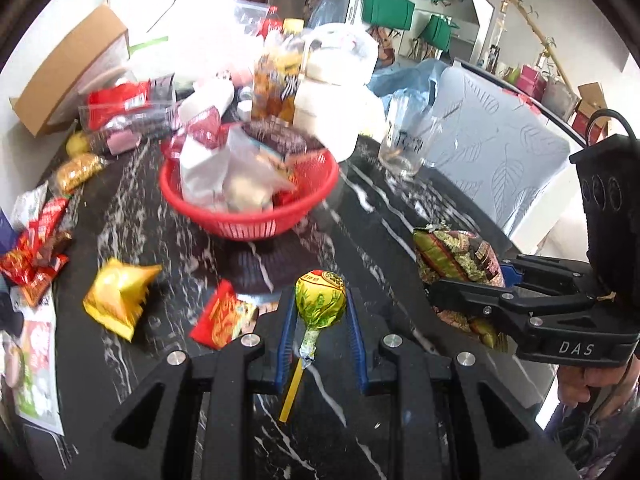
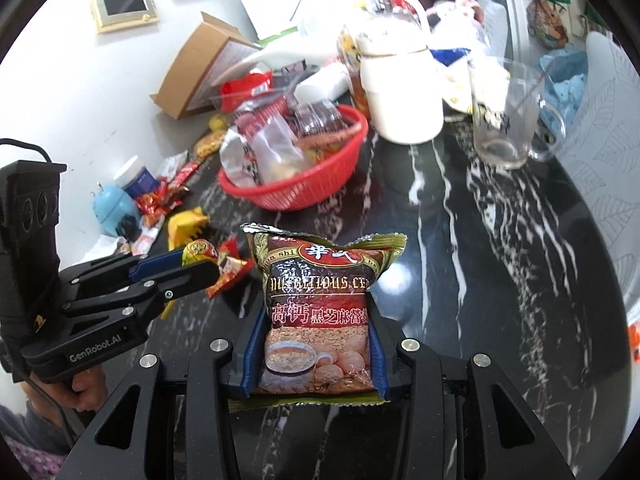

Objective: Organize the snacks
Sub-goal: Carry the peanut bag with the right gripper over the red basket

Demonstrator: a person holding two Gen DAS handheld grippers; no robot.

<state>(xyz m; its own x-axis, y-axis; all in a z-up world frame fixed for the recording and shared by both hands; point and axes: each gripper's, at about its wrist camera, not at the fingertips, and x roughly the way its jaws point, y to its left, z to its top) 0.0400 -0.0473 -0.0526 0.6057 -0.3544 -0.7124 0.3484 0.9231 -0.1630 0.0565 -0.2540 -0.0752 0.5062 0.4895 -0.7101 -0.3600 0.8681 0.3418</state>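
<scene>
left gripper [image 1: 321, 316] is shut tight on the lollipop [image 1: 320, 300], right gripper [image 2: 316, 344] squeezes the cereal bag [image 2: 320, 312]. lift both w/o tipping, drop gently in red basket [image 1: 224, 220].

Black marble-look table [image 1: 372, 216] with white veins. On it: red mesh basket [image 1: 256, 224] heaped with packets, clear glass mug [image 1: 404, 144] right of it, white jar [image 2: 400, 92] behind. Gold packet [image 1: 120, 296] and red-orange packet [image 1: 222, 316] lie loose in front of the basket. Pile of red wrappers [image 1: 36, 256] at left edge. Open cardboard box [image 1: 68, 76] at far left corner.
</scene>
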